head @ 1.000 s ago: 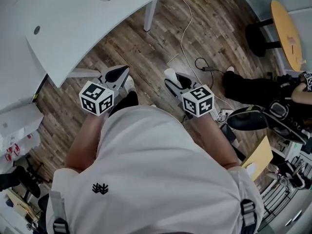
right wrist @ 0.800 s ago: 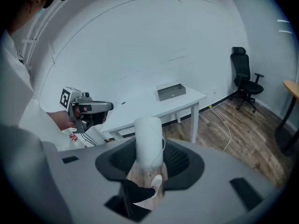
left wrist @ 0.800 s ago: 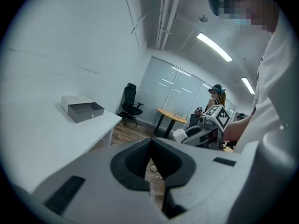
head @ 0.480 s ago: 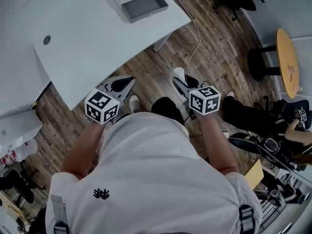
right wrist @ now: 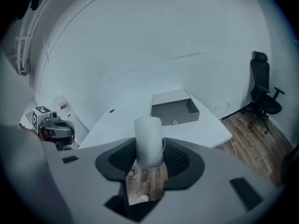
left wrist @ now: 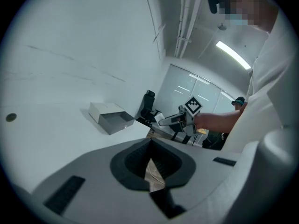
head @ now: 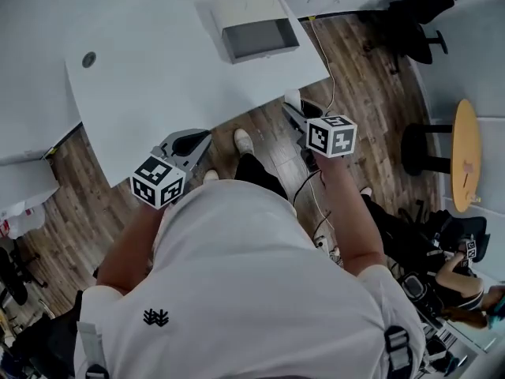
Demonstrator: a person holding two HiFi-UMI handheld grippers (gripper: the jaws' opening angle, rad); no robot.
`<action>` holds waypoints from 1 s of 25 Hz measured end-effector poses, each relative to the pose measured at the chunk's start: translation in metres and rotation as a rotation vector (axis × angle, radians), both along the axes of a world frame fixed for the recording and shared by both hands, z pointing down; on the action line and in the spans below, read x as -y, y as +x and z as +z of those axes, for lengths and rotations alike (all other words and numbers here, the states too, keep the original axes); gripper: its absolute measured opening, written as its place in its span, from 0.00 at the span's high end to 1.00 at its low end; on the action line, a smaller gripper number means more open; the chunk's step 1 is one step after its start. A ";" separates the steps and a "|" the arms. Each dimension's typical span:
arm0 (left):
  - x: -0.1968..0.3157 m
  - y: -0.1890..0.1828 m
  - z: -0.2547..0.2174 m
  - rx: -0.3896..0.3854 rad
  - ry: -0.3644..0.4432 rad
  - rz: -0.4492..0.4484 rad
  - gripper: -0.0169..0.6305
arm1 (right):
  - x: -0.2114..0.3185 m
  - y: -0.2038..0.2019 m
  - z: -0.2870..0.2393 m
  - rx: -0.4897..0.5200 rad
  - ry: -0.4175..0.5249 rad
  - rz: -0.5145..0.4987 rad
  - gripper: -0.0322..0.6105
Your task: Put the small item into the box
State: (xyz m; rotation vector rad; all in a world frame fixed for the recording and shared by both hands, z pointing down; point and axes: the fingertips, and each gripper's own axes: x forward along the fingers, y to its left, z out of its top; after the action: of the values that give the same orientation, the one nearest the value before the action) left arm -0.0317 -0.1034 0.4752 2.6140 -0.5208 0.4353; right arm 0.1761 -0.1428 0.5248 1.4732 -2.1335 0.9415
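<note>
The right tongs (right wrist: 148, 157) are clamped on the small white item (right wrist: 148, 135), upright between the jaws. The left tongs (left wrist: 150, 166) are pressed together on nothing. Ahead of both, the table (head: 158, 77) and its open box (right wrist: 175, 108) have drawn nearer (the person has walked up). The drop-off looks close, though the item is well short of the box.

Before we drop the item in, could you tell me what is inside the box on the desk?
The box shows only a bare grey floor from above. In the right gripper view its near wall hides a strip of that floor.
</note>
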 end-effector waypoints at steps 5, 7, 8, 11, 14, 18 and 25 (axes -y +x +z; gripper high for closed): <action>0.038 0.005 -0.009 0.021 0.034 -0.097 0.96 | 0.078 0.015 0.012 0.006 -0.016 -0.050 0.68; 0.052 0.008 -0.011 0.029 0.044 -0.132 0.96 | 0.107 0.019 0.019 0.006 -0.025 -0.070 0.68; 0.059 0.009 -0.012 0.033 0.047 -0.150 0.96 | 0.120 0.021 0.023 0.002 -0.031 -0.077 0.68; 0.072 0.013 -0.017 0.040 0.054 -0.203 0.96 | 0.152 0.024 0.035 -0.007 -0.048 -0.102 0.68; 0.079 0.016 -0.022 0.048 0.057 -0.258 0.96 | 0.178 0.023 0.046 -0.002 -0.076 -0.127 0.68; 0.089 0.023 -0.024 0.073 0.047 -0.325 0.96 | 0.215 0.028 0.068 0.010 -0.134 -0.150 0.68; 0.101 0.020 -0.023 0.089 0.029 -0.447 0.96 | 0.262 0.042 0.105 -0.029 -0.250 -0.157 0.68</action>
State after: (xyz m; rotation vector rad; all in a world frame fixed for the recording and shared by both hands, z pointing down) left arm -0.0114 -0.2046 0.4518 2.4109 -1.1156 0.3965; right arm 0.2186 -0.4047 0.6301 1.1740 -1.9931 1.0767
